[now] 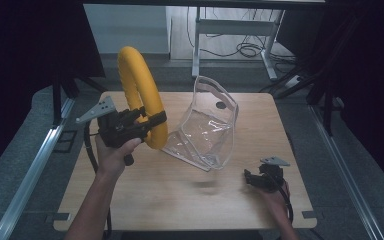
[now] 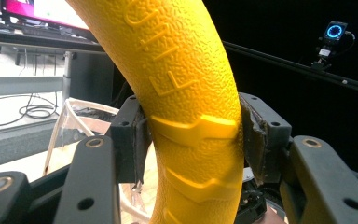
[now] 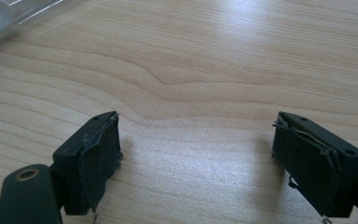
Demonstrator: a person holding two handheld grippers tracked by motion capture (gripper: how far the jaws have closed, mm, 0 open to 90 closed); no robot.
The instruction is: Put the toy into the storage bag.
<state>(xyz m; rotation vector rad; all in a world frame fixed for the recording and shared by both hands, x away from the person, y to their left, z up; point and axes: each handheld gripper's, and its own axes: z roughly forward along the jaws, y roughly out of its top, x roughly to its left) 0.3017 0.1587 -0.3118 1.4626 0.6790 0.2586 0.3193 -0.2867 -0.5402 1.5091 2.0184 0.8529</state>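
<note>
Yellow ring [image 1: 139,95] — thick, pebbled, with raised letters and chevron ridges on its skin — stands upright in the air above the left part of the bench [image 1: 180,195], lifted clear of the wood. The left claw [image 1: 150,121] is clamped on its lower arc; in the left gripper view both black pads press against the ring's [image 2: 186,107] sides, one on each flank.

Just right of the ring, near the far middle of the bench, a clear plastic pouch [image 1: 207,127] stands with its mouth gaping upward and toward the ring. Its near wall lies close to the ring's lower edge, though I cannot tell whether they touch. In the left gripper view the pouch's rim [image 2: 70,116] shows behind the left jaw.

The right claw [image 1: 252,178] rests low near the bench's front right corner, well apart from the pouch. Its jaws stand wide apart with bare wood between them — nothing gripped — and the padding on both is frayed at the edges.

The bench is pale wood with a wavy grain and rounded corners. Around it lie grey carpet, a metal rail along each side and dark curtains; beyond the far edge a white desk frame [image 1: 235,30] stands over loose cables.
</note>
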